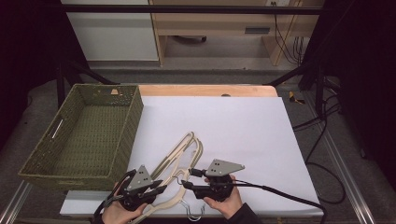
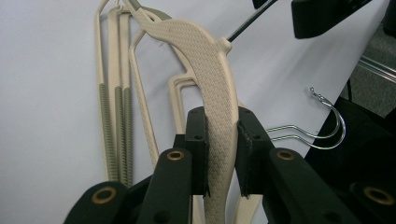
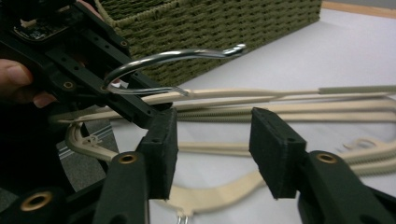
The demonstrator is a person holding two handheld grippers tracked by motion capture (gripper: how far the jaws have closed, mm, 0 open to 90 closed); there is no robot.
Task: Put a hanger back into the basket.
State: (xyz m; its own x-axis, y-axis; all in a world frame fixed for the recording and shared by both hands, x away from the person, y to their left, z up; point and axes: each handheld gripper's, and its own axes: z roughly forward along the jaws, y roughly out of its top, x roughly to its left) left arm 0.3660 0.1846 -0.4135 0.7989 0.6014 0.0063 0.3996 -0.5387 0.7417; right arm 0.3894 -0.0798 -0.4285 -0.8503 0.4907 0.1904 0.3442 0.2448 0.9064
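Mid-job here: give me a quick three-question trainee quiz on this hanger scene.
1. True or false: the left gripper is shut on a beige hanger.
2. Multiple choice: the right gripper fingers are A) clamped on a metal hook, B) open with nothing pressed between them, C) inside the basket.
3. Fill in: the woven basket sits at the table's ____ side in the high view.

Key: 1 true. 2 B. 3 left.
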